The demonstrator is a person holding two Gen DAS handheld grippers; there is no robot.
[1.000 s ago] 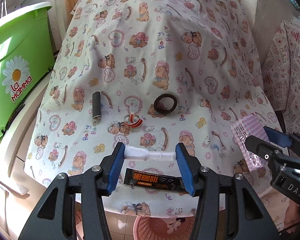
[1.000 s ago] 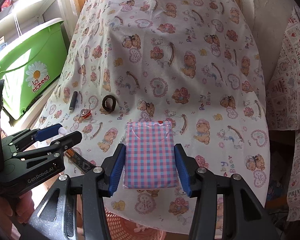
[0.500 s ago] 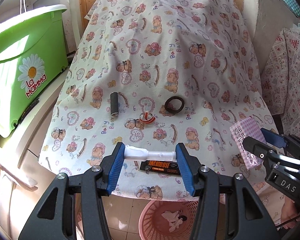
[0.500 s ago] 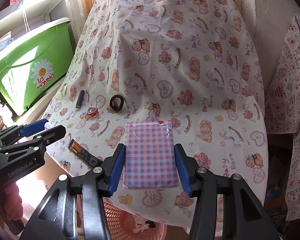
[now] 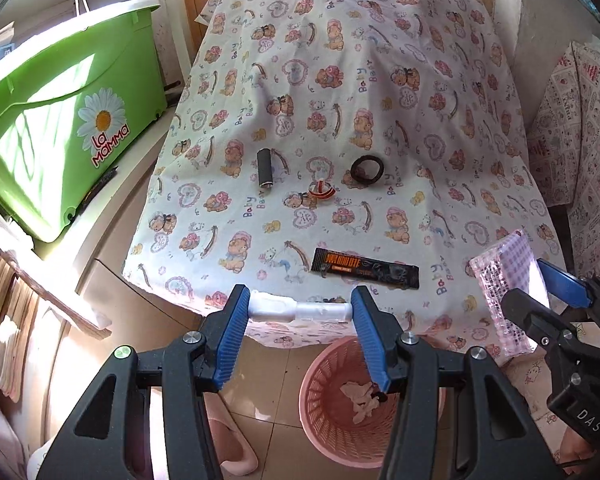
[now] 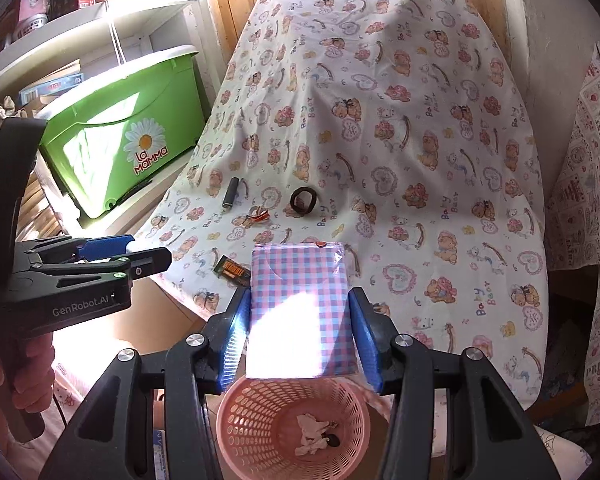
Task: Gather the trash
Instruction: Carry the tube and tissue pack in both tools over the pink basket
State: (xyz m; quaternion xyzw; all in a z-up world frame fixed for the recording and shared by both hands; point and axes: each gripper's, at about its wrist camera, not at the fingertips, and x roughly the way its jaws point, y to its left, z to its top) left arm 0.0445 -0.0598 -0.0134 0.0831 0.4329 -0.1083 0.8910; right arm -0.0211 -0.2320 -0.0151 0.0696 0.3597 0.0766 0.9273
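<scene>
Over the basket: both grippers hung past the table's near edge, each loaded.
Left gripper: jaws clamped endwise on a white tube, held crosswise at the cloth's edge, basket at its 5 o'clock.
Right gripper: jaws clamped on the sides of a checked packet, basket directly at 6 o'clock below it.
Basket: pink, on the floor, with crumpled white scraps and a small dark bit already at the bottom.
Done: some trash lay binned, and two more pieces were lifted clear of the table.
Left on cloth, left to right: black cylinder at 10 o'clock from the tube; red-and-white ring at 12; black band at 1; dark sachet near the edge, just beyond the tube.
Not trash, likely: green tub at 9 o'clock.
Progress: I judge it roughly midway; two drops and four pickups remained.
</scene>
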